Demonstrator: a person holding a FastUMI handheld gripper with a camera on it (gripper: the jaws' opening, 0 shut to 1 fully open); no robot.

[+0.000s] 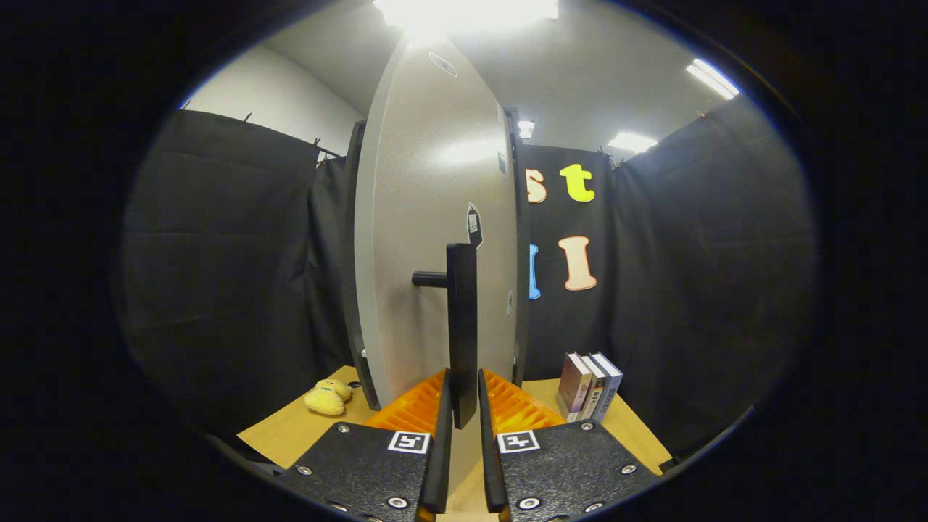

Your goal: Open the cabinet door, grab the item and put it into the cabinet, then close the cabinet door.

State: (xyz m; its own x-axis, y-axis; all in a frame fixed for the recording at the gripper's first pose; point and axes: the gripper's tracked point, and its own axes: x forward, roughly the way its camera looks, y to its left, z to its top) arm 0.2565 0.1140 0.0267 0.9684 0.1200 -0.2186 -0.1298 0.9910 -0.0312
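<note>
A tall light-grey cabinet door (428, 239) stands right ahead of me, swung partly out from the dark cabinet body (353, 275) behind it. Its black vertical bar handle (462, 326) sits on a short black stub. The handle's lower end lies between the fingers of my gripper (464, 395), and both fingers press on it, so the gripper is shut on the handle. A small yellow plush toy (328, 397) lies on the wooden table (290, 431), left of the door and beyond my left finger. The cabinet's inside is hidden by the door.
Three books (589, 386) stand upright on the table to the right of the door, close to the black cloth wall. The table's near edge runs just left of my fingers. Black cloth closes the booth on all sides.
</note>
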